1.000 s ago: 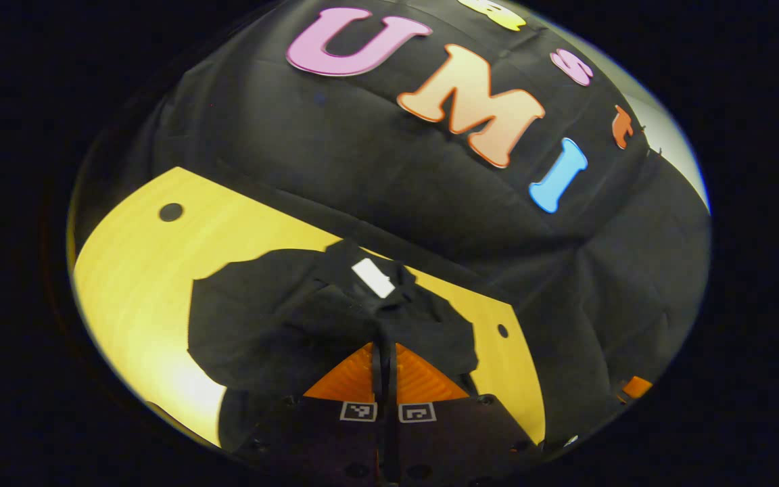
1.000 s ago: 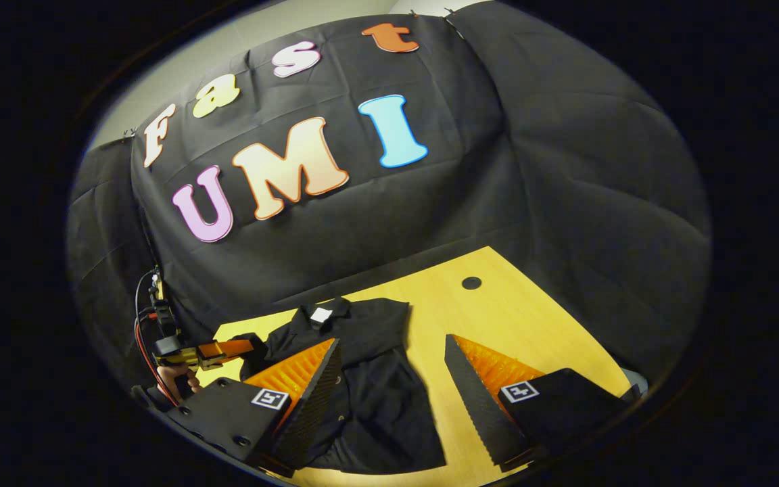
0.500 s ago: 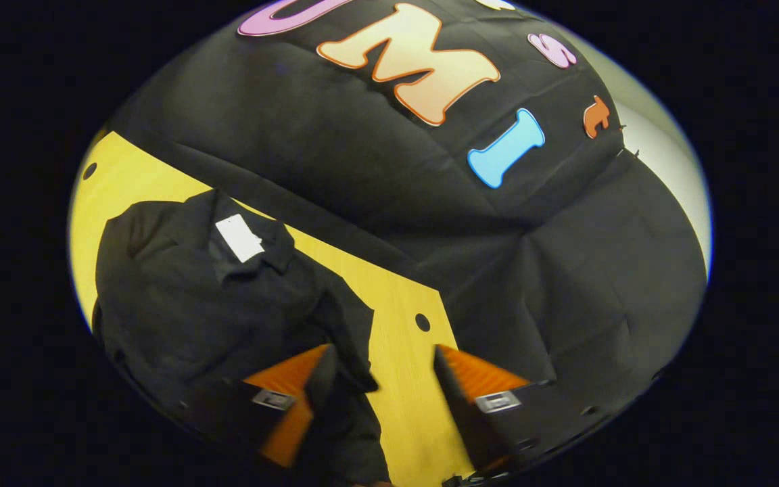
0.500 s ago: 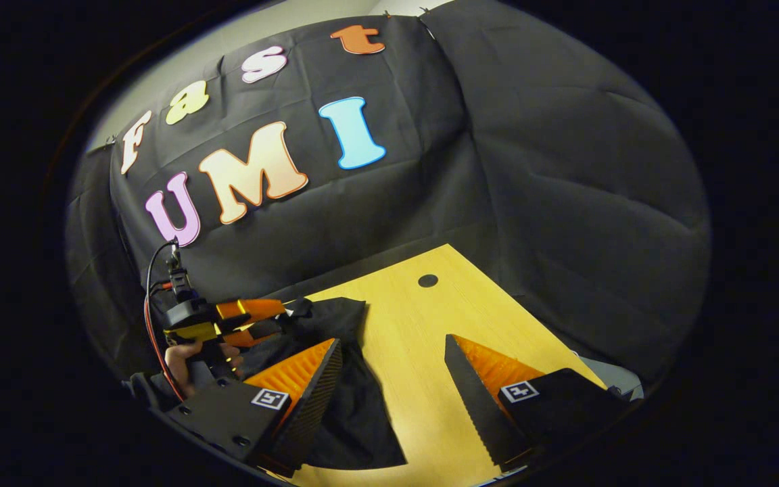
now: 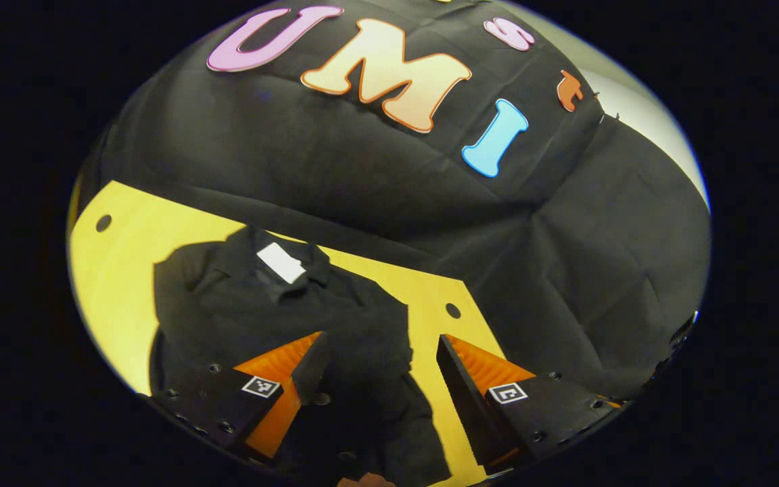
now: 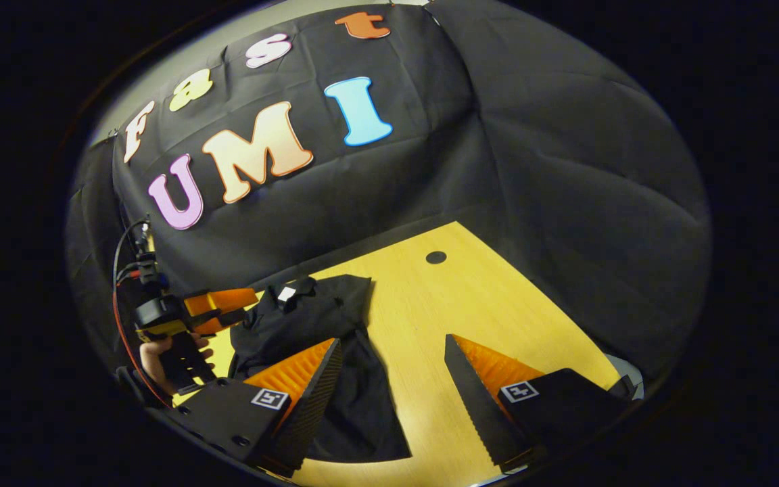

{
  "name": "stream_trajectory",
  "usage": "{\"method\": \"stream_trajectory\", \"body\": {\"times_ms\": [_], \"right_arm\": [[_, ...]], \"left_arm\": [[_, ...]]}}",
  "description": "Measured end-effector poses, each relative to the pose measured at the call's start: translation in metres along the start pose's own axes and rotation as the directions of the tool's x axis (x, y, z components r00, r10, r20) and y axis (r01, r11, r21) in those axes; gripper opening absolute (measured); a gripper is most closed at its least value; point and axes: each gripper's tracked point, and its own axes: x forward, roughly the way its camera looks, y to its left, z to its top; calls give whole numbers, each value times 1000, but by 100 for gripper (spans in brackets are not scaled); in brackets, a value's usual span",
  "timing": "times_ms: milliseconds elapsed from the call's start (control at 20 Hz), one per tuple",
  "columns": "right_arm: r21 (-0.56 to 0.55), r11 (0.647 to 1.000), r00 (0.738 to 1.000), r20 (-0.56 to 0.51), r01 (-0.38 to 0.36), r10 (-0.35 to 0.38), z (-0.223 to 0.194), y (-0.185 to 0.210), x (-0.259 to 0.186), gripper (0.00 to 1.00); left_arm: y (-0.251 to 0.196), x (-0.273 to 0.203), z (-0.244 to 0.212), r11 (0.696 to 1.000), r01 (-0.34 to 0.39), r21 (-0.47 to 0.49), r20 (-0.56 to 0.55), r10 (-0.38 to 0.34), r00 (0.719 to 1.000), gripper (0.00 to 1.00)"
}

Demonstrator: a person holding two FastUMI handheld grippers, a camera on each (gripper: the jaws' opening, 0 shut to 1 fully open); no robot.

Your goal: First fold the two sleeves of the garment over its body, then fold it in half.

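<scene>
Black garment (image 5: 274,318) is lying on the wooden table (image 5: 126,264), collar with white tag (image 5: 280,262) pointing toward the booth wall. Left tongs (image 5: 376,365) are hovering spread above the garment's edge, gripping nothing. Right tongs (image 6: 389,379) are also sitting spread, empty, over the garment's hem (image 6: 362,419). A hand (image 6: 159,358) is holding the left tongs (image 6: 244,308) beside the collar.

I see a yellow wooden table (image 6: 498,304) with a smooth, light grain. It has a small round black hole (image 6: 436,257) near its far edge on my right, and the left gripper view shows two such holes, one toward each far corner (image 5: 103,222) (image 5: 453,310). Black cloth (image 6: 565,169) hangs in creased folds behind the table, with a pale wall (image 5: 660,142) showing above it.
</scene>
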Motion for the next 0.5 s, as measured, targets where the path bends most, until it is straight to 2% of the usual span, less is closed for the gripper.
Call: {"method": "stream_trajectory", "body": {"times_ms": [100,250,400,500], "right_arm": [[-3,1000,999,-37,-9,8,-15,3,5,98],[-18,1000,997,-70,10,-12,-37,7,14,98],[-58,998,989,-142,20,-28,-71,12,25,98],[-70,997,980,-197,19,-32,-93,15,31,98]], "left_arm": [[31,-32,-5,994,-69,81,11,68,998,96],[80,-85,-26,969,-172,178,-3,176,984,96],[119,-135,-59,959,-244,144,-62,255,965,95],[143,-161,-88,944,-308,118,-112,321,940,95]]}}
